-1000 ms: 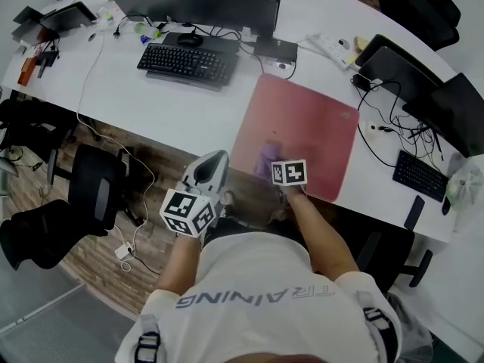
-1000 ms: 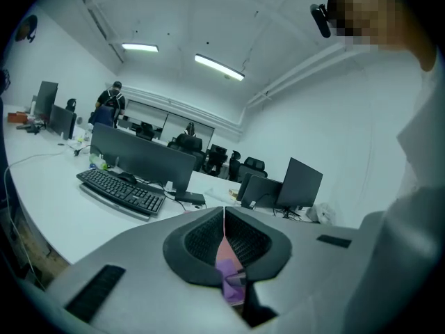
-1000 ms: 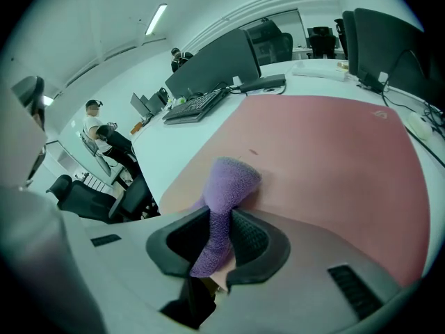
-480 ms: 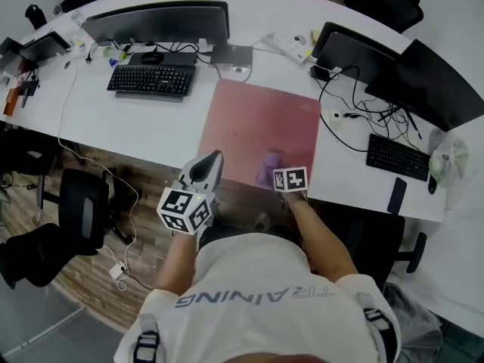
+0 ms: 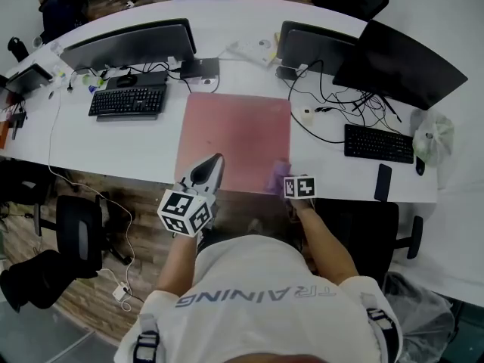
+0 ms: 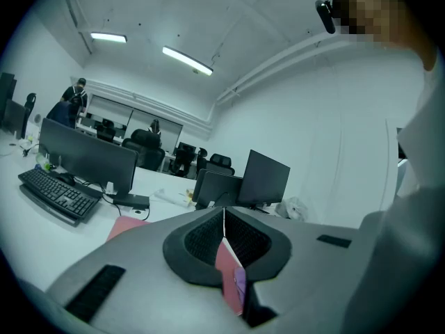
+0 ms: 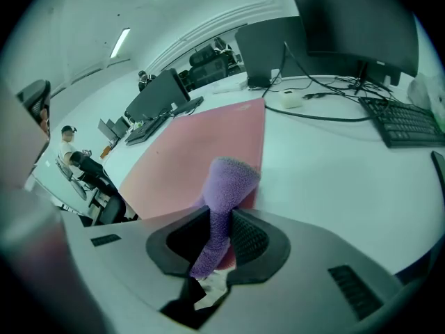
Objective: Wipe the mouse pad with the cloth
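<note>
At the near right corner of the mouse pad [image 5: 234,138], the cloth [image 5: 280,174] is clamped in the right gripper [image 7: 221,221] fingers after being swept rightward; the front strip is judged wiped. The left gripper [image 5: 216,159] fingers are pressed together, empty.

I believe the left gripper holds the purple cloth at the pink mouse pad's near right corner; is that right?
Not quite: it is the right gripper that holds the purple cloth at the pink mouse pad's near right corner, as the right gripper view shows.
</note>
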The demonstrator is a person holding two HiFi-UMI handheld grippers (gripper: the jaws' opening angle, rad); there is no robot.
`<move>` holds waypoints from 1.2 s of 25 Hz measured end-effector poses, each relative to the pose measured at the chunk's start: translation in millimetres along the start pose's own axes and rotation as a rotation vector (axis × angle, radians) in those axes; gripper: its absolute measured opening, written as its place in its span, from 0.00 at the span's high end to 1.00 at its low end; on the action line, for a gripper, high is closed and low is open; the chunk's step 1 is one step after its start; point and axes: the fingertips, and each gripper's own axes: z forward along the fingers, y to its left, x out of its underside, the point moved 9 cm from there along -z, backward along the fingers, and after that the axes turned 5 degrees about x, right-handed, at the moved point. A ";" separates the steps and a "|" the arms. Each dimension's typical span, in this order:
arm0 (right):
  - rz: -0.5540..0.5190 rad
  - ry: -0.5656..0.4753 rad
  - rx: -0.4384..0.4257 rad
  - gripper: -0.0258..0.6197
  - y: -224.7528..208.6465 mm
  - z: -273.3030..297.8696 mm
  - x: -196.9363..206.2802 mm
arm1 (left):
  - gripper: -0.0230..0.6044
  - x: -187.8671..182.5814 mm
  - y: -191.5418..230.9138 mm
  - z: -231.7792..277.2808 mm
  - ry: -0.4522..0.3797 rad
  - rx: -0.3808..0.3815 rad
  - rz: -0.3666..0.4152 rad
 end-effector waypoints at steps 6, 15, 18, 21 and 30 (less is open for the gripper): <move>0.070 -0.022 0.063 0.81 -27.8 -14.4 12.9 | 0.91 -12.1 -6.2 6.8 -0.016 0.042 0.037; 0.070 -0.323 0.116 0.81 -0.5 -67.5 -32.8 | 0.91 -47.4 17.5 -18.2 -0.066 0.036 0.124; 0.023 -0.448 0.105 0.81 29.7 -93.8 -58.3 | 0.91 -59.6 32.4 -32.3 -0.080 0.033 0.137; -0.036 -0.578 0.098 0.81 65.7 -126.1 -87.2 | 0.91 -71.7 47.3 -45.6 -0.096 0.030 0.151; -0.176 -0.832 0.113 0.81 160.9 -203.3 -136.0 | 0.91 -97.8 77.9 -78.0 -0.132 0.038 0.176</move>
